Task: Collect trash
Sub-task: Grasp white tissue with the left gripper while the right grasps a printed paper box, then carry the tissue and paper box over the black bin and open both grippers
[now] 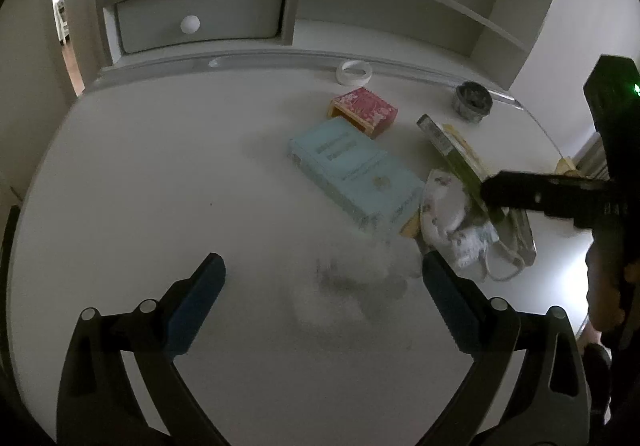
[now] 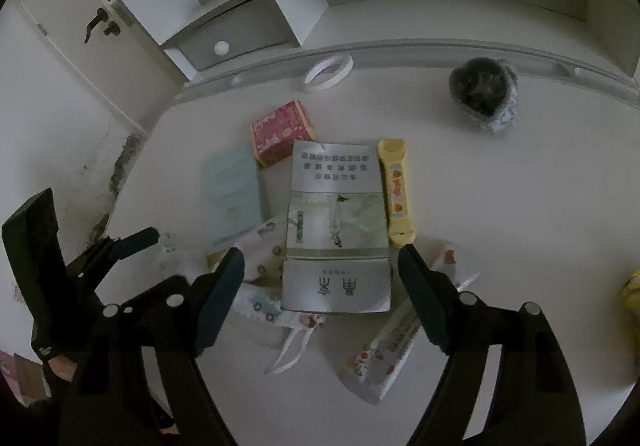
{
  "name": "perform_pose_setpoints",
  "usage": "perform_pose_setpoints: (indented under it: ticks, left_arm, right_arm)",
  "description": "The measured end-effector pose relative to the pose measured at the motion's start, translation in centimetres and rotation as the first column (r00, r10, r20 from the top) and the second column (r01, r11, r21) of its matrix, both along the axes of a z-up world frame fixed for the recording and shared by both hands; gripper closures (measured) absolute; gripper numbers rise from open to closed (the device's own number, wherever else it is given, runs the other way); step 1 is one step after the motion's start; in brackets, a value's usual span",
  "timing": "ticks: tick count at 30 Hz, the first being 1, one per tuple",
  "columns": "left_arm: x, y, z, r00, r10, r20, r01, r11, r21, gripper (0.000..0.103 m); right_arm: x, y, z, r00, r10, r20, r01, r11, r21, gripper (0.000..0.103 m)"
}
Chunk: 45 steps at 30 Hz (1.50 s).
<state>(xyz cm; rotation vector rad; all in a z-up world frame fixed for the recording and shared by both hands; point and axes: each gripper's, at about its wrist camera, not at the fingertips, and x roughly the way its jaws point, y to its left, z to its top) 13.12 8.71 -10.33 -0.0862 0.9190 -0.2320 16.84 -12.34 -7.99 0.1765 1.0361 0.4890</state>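
White desk (image 2: 520, 205): silver packet (image 2: 338, 226) lies between the open right gripper (image 2: 320, 266) fingers, unpressed.

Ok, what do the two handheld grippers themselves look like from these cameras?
Both match: the left gripper and the right gripper have matte black angular linkage arms with round silver pivot pins and jaws lined with dark blue ribbed pads. Seen from the left wrist, the right gripper's black boxy body carries a small green light. No cables or sleeves can be made out.
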Motion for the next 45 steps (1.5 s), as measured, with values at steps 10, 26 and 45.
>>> perform_pose_setpoints:
  ticks: [10,26,45]
  left_arm:
    - [-0.8,-0.7,1.0,0.999,-0.007,0.047,0.004,0.998,0.059,0.063]
    - [-2.5,-5.6,6.0,0.993,-0.074,0.095,0.071,0.997,0.036,0.064]
    - [-12.9,-49.8,5.8,0.558,-0.808,0.189,0.824,0.566,-0.015,0.064]
  right_arm:
    - [1.2,0.5,-0.8,0.999,-0.014,-0.042,0.015,0.999,0.04,0.043]
    - [-5.1,-5.9,4.8,0.989,-0.092,0.116,0.081,0.992,0.099,0.048]
    - [-32.5,-47.0,-5.6,0.617,-0.783,0.076,0.783,0.621,0.04,0.048]
